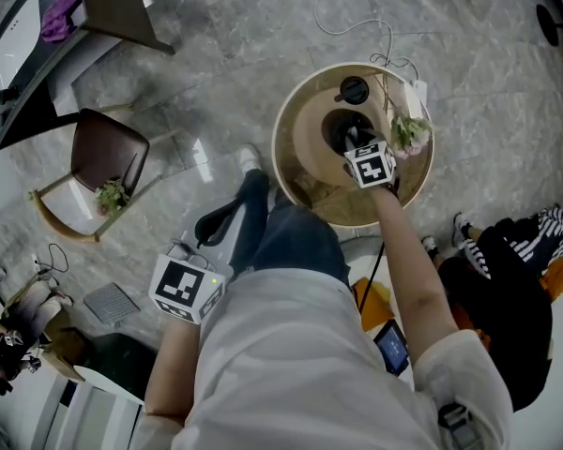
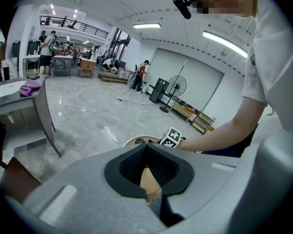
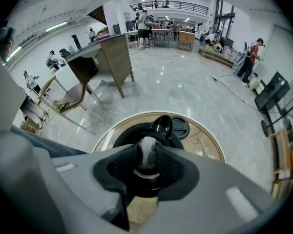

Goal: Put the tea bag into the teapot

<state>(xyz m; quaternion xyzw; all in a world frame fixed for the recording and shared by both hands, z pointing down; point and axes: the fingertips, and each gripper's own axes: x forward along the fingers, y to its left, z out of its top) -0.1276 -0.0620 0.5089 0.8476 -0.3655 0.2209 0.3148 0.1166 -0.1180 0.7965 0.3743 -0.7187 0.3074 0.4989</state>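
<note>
A black teapot stands without its lid on a round wooden table. In the right gripper view its dark rim lies straight below the jaws. My right gripper hovers over the pot's mouth. A small white tea bag hangs between its fingertips, and the jaws stand apart around it. The right gripper reads as open. The pot's black lid lies on the table behind the pot. My left gripper is held low by my left thigh, far from the table, shut and empty.
A pink flower sprig and a white cable sit at the table's far right edge. A brown chair with a small plant stands to the left on the marble floor. A seated person in black is at the right.
</note>
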